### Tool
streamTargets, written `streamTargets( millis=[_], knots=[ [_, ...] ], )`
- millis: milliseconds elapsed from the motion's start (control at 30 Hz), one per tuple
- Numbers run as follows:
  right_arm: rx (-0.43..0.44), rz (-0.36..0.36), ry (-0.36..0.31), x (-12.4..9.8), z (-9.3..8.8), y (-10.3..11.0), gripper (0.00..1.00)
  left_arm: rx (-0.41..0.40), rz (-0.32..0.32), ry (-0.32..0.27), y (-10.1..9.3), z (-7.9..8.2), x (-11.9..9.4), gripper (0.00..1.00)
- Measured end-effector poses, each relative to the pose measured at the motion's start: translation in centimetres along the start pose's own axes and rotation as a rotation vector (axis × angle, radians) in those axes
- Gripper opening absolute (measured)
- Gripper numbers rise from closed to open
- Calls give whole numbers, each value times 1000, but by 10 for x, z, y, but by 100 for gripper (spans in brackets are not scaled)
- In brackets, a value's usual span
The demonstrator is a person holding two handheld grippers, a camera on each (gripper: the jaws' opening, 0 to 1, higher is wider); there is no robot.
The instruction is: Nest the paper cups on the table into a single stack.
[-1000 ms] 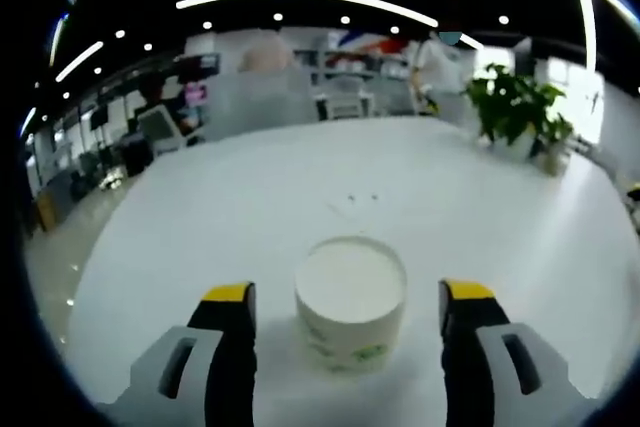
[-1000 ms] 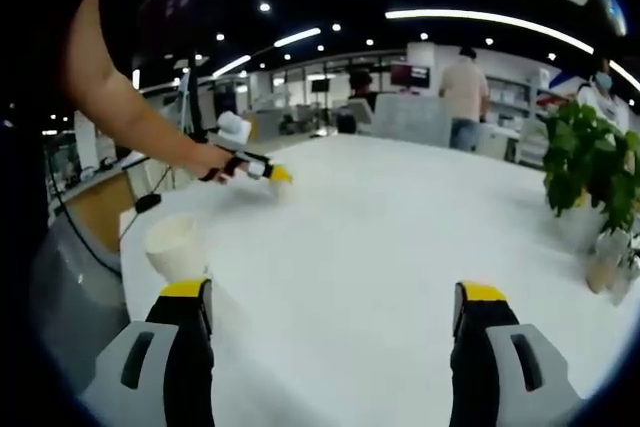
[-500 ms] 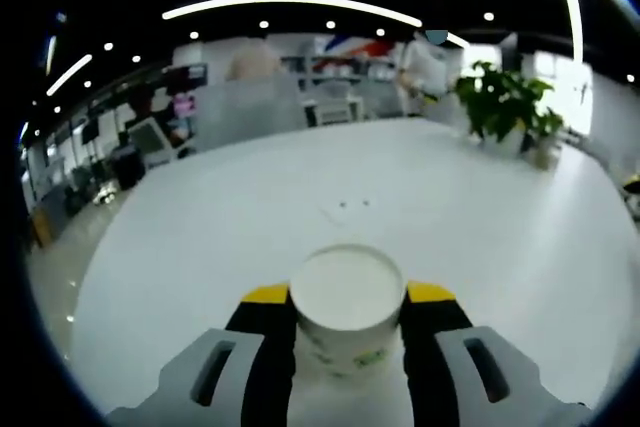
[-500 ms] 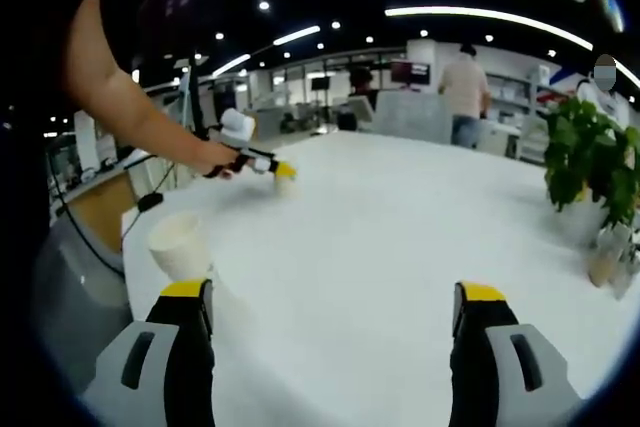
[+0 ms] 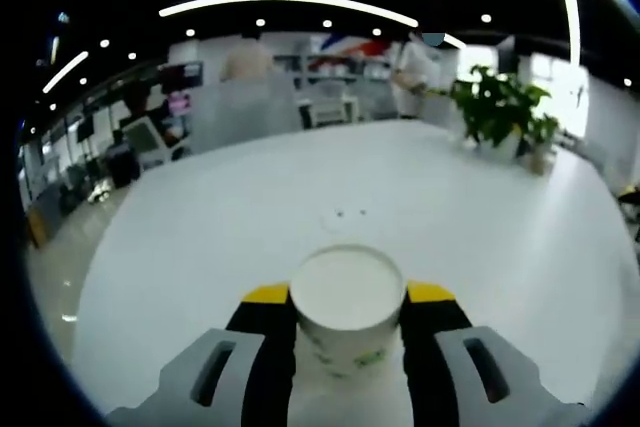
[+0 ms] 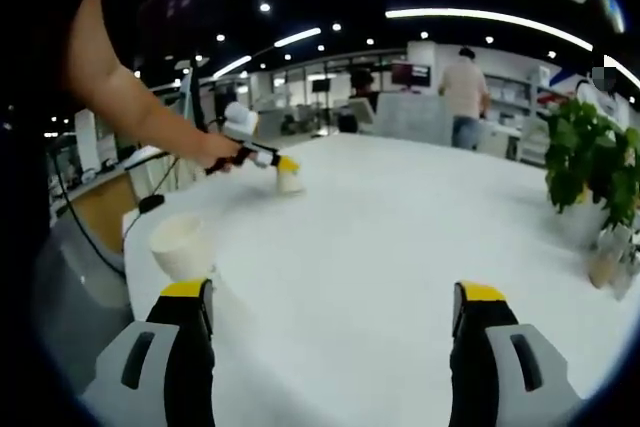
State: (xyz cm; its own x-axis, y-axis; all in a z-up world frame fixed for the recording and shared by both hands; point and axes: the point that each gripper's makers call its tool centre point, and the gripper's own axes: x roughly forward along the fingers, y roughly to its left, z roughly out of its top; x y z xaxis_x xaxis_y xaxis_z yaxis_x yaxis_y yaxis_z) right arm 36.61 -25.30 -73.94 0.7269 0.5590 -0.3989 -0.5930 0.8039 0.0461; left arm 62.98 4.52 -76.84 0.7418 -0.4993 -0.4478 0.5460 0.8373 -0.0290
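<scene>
setting: open-plan office with ceiling strip lights; white table [image 5: 200,237] carries all task items.
left gripper: left gripper [image 5: 348,297] has its yellow-tipped jaws closed against both sides of a held paper cup [image 5: 347,312], upright, mouth up, axis vertical. seen from the right gripper view, the left gripper [image 6: 281,168] and the held paper cup [image 6: 290,180] sit toward the far left part of the table.
right gripper: right gripper [image 6: 335,297] jaws spread wide, nothing between them, over the near part of the table.
second cup: second paper cup [image 6: 180,247] stands upright near the table's near left edge, just beyond the right gripper's left jaw and outside the gap.
key relation: second paper cup lies near-side of the held paper cup, well apart; the right gripper is the nearer tool to it. judgement: the held cup must travel toward the near left edge and descend mouth-aligned, axis vertical.
obstructions: bare table between the two cups; person's forearm [image 6: 120,107] spans above the left edge.
far items: potted plant [image 6: 590,177] at the far right edge, clear of the path; people [image 6: 464,87] beyond the table.
</scene>
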Motion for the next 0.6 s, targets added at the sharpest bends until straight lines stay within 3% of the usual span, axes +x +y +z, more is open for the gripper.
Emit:
streamTargets(
  millis=[600],
  knots=[
    [-10,4,-16,-1,8,3,98,32,-49,-12,4,47,-11,40]
  ],
)
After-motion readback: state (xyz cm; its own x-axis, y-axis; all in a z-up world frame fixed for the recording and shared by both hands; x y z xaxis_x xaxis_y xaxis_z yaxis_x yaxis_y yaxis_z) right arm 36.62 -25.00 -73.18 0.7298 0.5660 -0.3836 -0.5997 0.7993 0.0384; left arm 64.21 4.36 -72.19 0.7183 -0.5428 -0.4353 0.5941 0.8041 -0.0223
